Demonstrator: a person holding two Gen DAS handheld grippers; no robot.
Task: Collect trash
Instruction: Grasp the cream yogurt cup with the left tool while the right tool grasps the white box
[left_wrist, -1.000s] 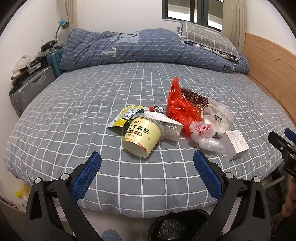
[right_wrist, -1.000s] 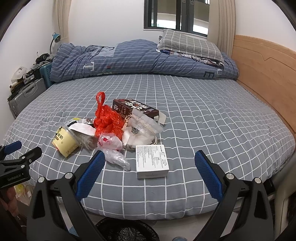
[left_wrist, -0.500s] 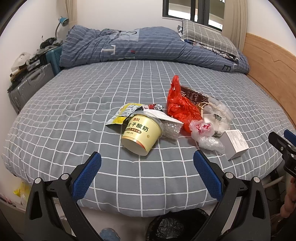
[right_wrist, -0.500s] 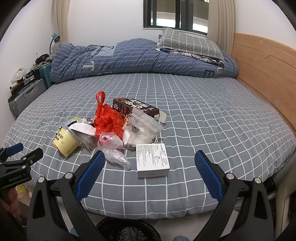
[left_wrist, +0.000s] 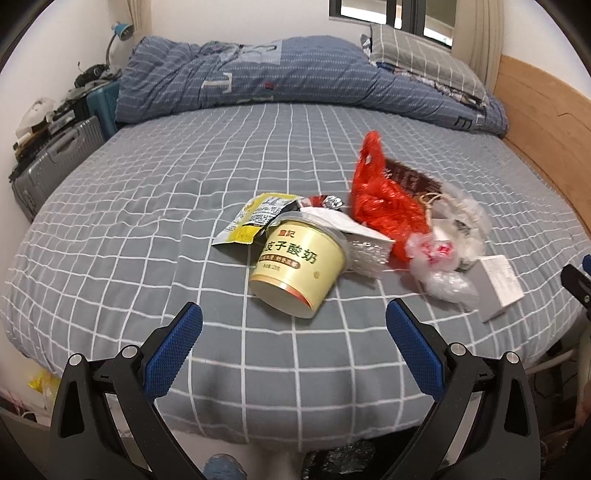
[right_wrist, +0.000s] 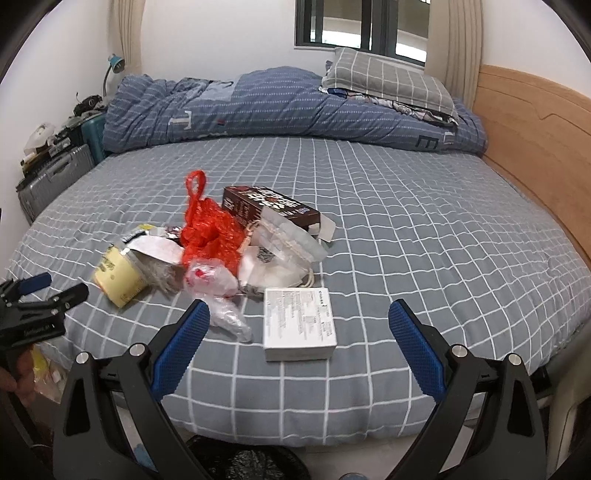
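Left wrist view puts my left tool (left_wrist: 293, 325) low over the near edge of the bed (left_wrist: 147, 206), its blue-padded fingers spread wide with nothing between them. Straight ahead of it a cream yoghurt tub (left_wrist: 299, 266) lies on its side on the grey checked sheet, base toward me. A yellow snack wrapper (left_wrist: 255, 219) sits just behind the tub on the left, and a white paper lid (left_wrist: 347, 225) leans over its upper rim. To the right of that I see a red plastic bag (left_wrist: 384, 206) standing crumpled with one handle loop up, a dark brown carton (left_wrist: 410, 181) behind it, clear plastic bags (left_wrist: 443, 273) in front of it, and a white box (left_wrist: 498, 280) at the far right of the heap. From the right wrist camera my right tool (right_wrist: 299, 330) is also spread and empty, with the white box (right_wrist: 299, 328) lying flat on the sheet between its fingertips in the view, apparently beyond them. The left tool (right_wrist: 48, 291) shows at the left edge there, near the tub (right_wrist: 118, 280). A rolled blue quilt (right_wrist: 288, 107) and a checked pillow (right_wrist: 388, 81) lie along the far side of the bed, well apart from the trash. A black bin bag (right_wrist: 243, 461) shows below the mattress edge.
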